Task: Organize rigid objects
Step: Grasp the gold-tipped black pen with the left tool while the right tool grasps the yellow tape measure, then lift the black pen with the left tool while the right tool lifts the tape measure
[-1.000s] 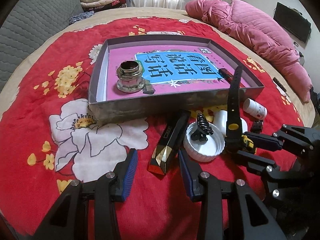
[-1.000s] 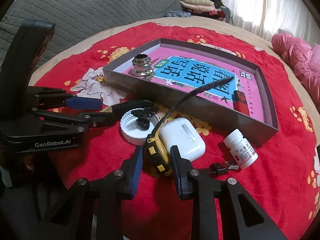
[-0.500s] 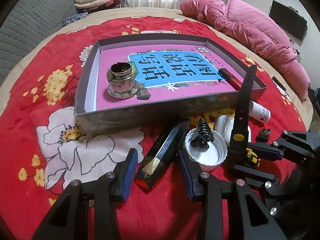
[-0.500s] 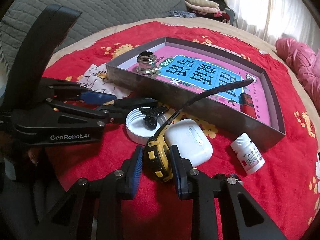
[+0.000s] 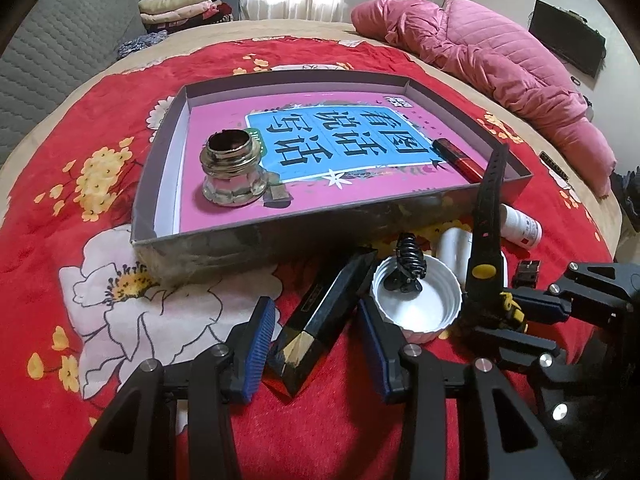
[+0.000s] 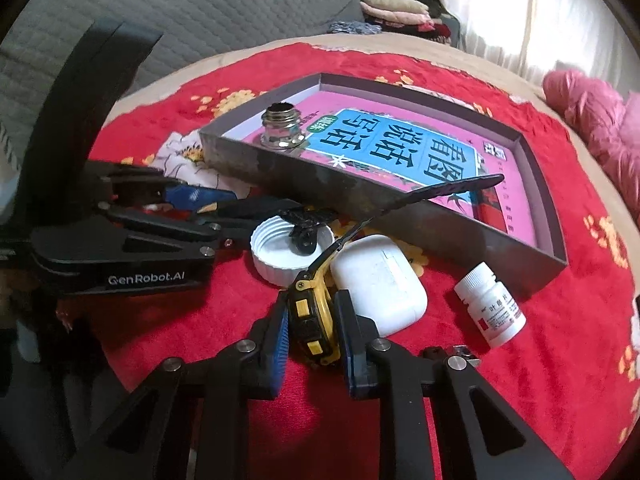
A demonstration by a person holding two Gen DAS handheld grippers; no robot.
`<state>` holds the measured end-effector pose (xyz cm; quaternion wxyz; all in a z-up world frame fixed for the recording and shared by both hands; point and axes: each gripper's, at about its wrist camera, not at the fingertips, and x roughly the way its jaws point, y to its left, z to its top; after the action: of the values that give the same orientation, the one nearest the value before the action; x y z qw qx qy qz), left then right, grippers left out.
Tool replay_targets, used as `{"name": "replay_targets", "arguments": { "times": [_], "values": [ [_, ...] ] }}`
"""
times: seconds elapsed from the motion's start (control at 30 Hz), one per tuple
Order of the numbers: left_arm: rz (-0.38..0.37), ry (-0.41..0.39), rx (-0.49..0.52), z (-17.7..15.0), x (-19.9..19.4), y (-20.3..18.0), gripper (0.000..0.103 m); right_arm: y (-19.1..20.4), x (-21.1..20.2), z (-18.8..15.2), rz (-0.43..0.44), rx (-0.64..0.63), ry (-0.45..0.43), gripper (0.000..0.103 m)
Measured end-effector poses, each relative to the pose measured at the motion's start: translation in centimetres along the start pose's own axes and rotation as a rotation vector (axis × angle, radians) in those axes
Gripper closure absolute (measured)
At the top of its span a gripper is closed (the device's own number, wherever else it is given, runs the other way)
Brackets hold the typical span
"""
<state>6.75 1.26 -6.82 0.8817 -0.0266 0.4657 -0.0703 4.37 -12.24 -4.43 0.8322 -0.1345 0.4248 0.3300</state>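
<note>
Yellow-and-black watch (image 6: 310,316) is being clamped by the closing right gripper (image 6: 311,334); a black faceted box (image 5: 320,316) is straddled, ungripped, by the opening left gripper (image 5: 316,344).

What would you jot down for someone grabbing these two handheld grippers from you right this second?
Right gripper: closing on the black-and-yellow watch, which sits between its fingers with the strap sticking up toward the box.
Left gripper: open, fingers either side of the black-and-gold bar; no grip yet.
Already in the box: glass jar and red lighter.
On the red blanket, to be sorted: watch, bar, white cap with a black hair clip in it, white earbud case, pill bottle, and a small dark clip.
</note>
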Motion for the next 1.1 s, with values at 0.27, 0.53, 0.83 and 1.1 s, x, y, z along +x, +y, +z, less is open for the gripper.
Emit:
{"name": "replay_targets", "arguments": {
  "times": [0.27, 0.53, 0.83, 1.1],
  "values": [
    [-0.083, 0.000, 0.008, 0.0, -0.2, -0.1, 0.078, -0.6, -0.6, 0.0, 0.006, 0.049, -0.009, 0.082],
    [-0.107, 0.004, -0.012, 0.0, -0.3, 0.1, 0.080, -0.7, -1.1, -0.2, -0.004, 0.061, -0.007, 0.082],
    [-0.094, 0.007, -0.027, -0.6, -1.2, 0.1, 0.080, -1.0, -1.5, -0.2, -0.008, 0.081, -0.013, 0.083],
    [-0.060, 0.003, -0.005, -1.0, -2.1, -0.5, 0.080, -1.1, -1.9, -0.3, -0.006, 0.083, -0.017, 0.083]
  ]
}}
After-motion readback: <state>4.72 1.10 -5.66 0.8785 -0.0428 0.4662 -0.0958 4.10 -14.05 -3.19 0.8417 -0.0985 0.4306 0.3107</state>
